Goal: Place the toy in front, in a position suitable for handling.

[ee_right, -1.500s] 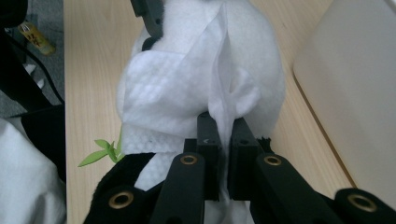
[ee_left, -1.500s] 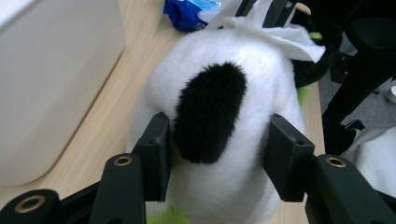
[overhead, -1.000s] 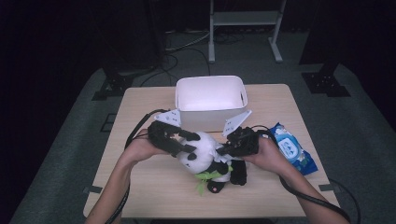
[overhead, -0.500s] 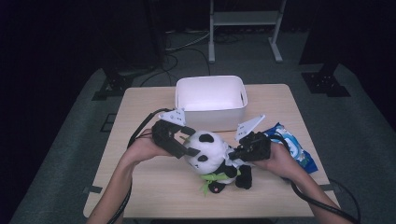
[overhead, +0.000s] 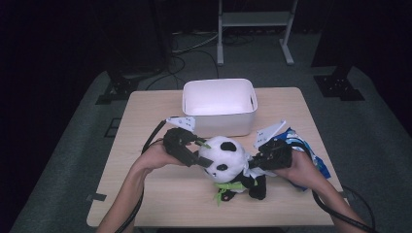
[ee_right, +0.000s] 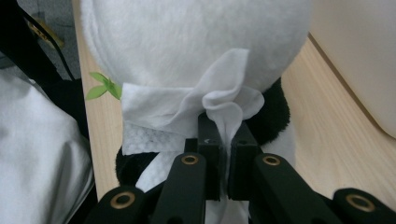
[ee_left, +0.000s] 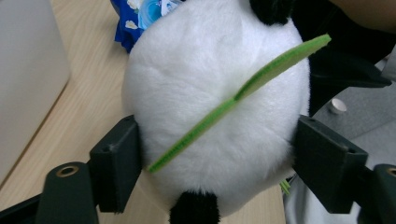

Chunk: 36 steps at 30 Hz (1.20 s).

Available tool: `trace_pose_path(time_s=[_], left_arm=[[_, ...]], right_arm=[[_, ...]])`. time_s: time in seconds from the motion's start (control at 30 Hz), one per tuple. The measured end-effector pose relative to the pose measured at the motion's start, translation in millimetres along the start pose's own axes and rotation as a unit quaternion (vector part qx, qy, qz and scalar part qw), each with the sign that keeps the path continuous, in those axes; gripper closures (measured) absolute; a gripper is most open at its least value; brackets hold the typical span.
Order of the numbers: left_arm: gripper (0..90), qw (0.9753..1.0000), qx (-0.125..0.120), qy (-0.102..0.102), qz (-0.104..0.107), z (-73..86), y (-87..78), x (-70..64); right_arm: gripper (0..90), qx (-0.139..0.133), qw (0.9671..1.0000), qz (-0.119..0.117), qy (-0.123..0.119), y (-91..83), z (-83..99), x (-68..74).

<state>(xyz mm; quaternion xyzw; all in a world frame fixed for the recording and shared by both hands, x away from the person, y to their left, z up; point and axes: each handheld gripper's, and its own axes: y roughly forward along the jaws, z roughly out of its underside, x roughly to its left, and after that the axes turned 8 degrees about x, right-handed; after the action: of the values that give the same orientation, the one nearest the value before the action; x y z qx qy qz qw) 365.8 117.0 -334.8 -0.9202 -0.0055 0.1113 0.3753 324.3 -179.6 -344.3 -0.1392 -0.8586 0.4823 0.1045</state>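
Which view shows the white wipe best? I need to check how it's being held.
The right gripper view: the white wipe is pinched between the right hand-held gripper's jaws against the panda. The high view shows a sliver.

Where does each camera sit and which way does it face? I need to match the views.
High view: above the table, looking down; forearms, left gripper, right gripper.
Left gripper view: between jaws clasping the panda.
Right gripper view: along jaws pinching a wipe.
All share the panda.
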Motion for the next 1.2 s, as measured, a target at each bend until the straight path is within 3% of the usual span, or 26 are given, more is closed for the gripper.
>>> trace_pose_path(time_s=[0.5, 0.93, 1.2], left_arm=[[26.1, 0.9997, 0.003, -0.002, -0.024, -5.0, -8.5, -11.5], [26.5, 0.9992, 0.019, 0.01, -0.032, -22.7, -0.5, -18.5], [26.5, 0.9986, 0.03, 0.025, -0.034, -35.2, 10.0, -23.1]], right_arm=[[85.7, -0.017, 0.9993, 0.031, -0.013, -30.0, -16.7, 5.2], [85.7, -0.063, 0.9959, 0.047, -0.045, -56.9, -50.1, 14.7], [85.6, -0.053, 0.9959, 0.041, -0.061, -50.7, -71.3, 17.9]])
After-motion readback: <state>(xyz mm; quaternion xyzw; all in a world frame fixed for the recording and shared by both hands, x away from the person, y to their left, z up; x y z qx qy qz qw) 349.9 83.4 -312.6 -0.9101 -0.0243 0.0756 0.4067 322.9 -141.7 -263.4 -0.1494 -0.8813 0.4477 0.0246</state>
